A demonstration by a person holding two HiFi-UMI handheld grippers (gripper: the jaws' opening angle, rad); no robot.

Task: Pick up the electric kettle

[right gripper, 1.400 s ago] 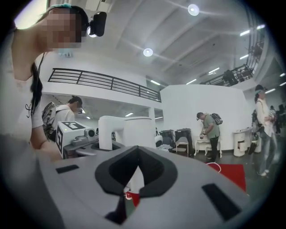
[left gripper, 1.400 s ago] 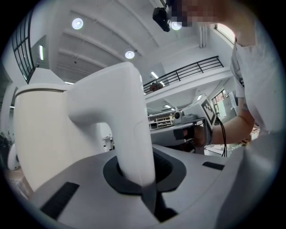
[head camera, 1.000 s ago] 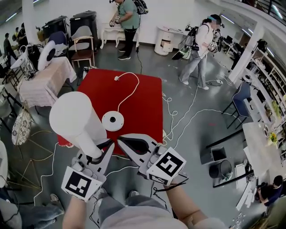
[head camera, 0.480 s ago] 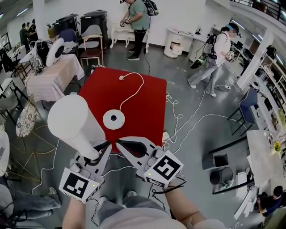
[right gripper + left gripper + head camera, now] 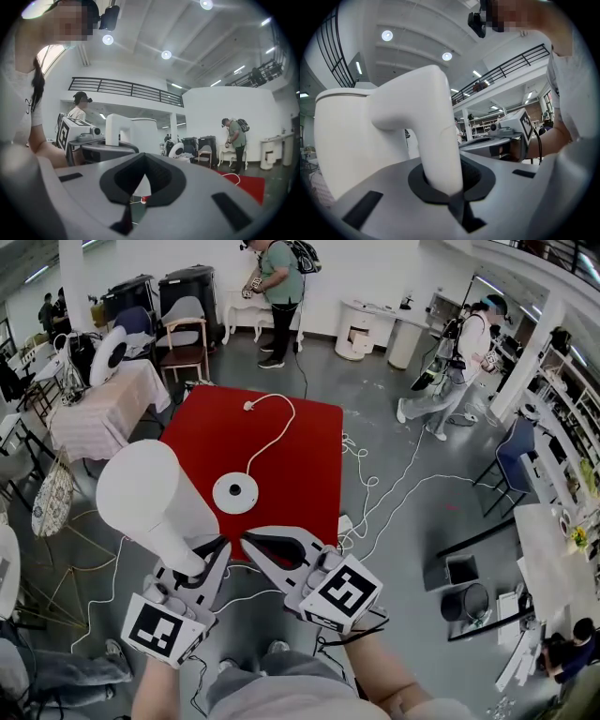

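The white electric kettle (image 5: 150, 502) hangs in the air at the left of the head view, lifted off its round white base (image 5: 235, 493), which lies on the red table (image 5: 300, 465). My left gripper (image 5: 208, 554) is shut on the kettle's handle (image 5: 436, 136), which passes between the black pads. The kettle's body (image 5: 351, 140) fills the left of the left gripper view. My right gripper (image 5: 248, 540) sits just right of the left one, its tips together with nothing between them (image 5: 143, 157). It does not touch the kettle (image 5: 136, 133).
A white cord (image 5: 267, 427) runs from the base across the red table to a plug. More cables trail over the grey floor (image 5: 394, 484). A cloth-covered table (image 5: 94, 418) and chairs stand at the left. People stand at the back (image 5: 281, 287) and back right (image 5: 464, 352).
The kettle and both grippers keep their places. The person at the back right has walked a little further on.
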